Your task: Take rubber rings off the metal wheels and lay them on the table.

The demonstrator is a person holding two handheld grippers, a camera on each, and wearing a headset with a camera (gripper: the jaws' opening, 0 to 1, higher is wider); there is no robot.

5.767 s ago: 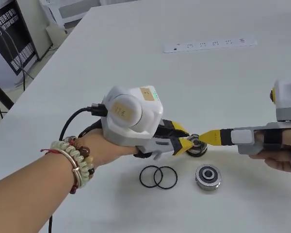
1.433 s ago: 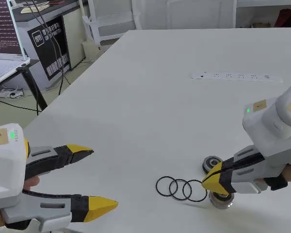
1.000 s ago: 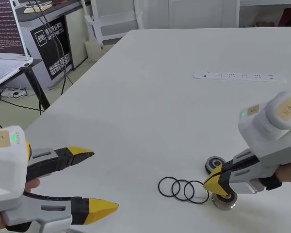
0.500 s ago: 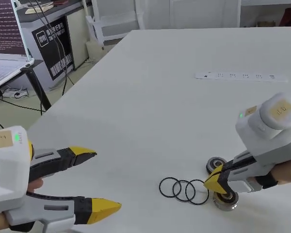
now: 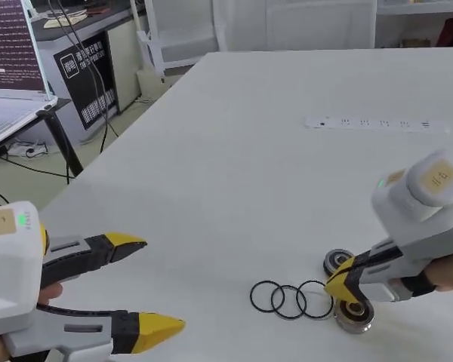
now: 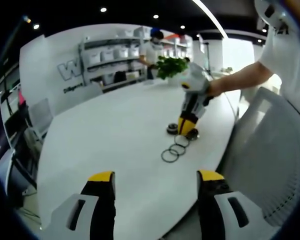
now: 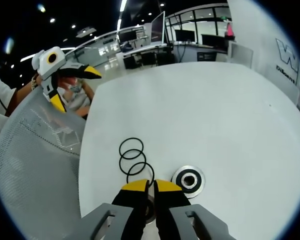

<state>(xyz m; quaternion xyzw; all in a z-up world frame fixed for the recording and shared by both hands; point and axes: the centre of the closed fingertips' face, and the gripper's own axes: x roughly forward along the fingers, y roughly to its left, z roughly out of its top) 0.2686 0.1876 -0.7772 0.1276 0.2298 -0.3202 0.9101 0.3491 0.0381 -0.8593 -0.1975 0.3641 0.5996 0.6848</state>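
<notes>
Right claw (image 5: 338,286) of mine is pinched nearly shut, its yellow tips hanging low over one metal wheel (image 5: 355,317) that lies on the tabletop (image 5: 241,151). In the right gripper view that claw (image 7: 151,186) hides part of this wheel. A second wheel (image 5: 337,261) sits just beyond the tips. Three black rubber rings (image 5: 291,299) lie flat in an overlapping row to that claw's left, the nearest one reaching up to the tips. My left claw (image 5: 162,284) gapes wide and holds nothing, well apart from the rings, further left above the tabletop.
</notes>
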